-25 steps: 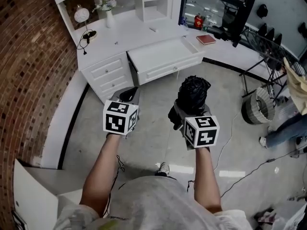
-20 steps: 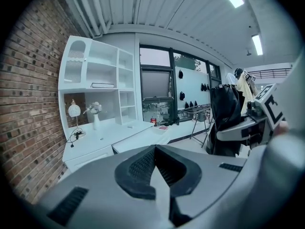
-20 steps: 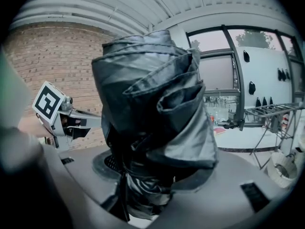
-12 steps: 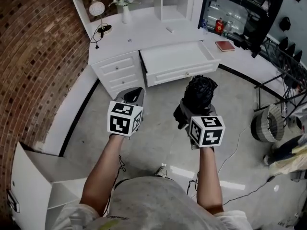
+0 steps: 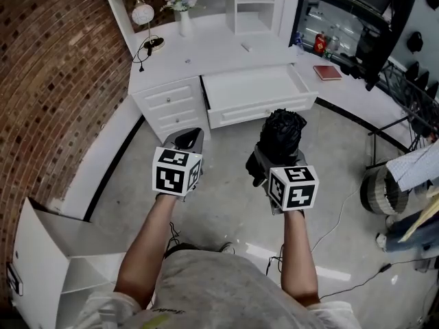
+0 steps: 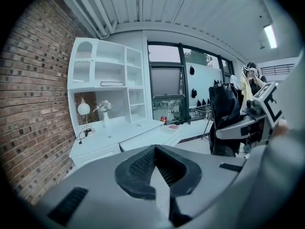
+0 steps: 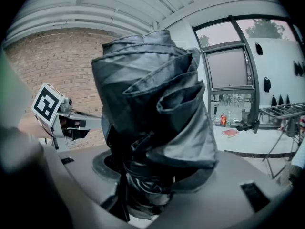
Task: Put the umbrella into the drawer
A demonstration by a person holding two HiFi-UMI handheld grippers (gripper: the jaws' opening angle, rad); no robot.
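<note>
The folded black umbrella [image 5: 281,132] stands upright in the right gripper [image 5: 269,162], whose jaws are clamped on its lower end; the bunched fabric rises above them and fills most of the right gripper view. The left gripper [image 5: 188,138], just to that one's left at about the same height, has its jaws pressed together with nothing between them.

The step in hand looks like the carry: the umbrella is held over the floor, not yet at the drawer [image 5: 259,108]. That drawer is ahead of the right gripper, a little to its left and well apart from it, pulled out from the white desk [image 5: 206,50]. Its inside shows as bare white, so it looks empty, though the near edge hides part of the bottom.

The next move probably calls for going forward until the umbrella is over the opening, then tipping it flat, since upright it would likely stand too tall for so shallow a drawer.

The small drawers [image 5: 168,101] ahead of the left gripper are shut.
</note>
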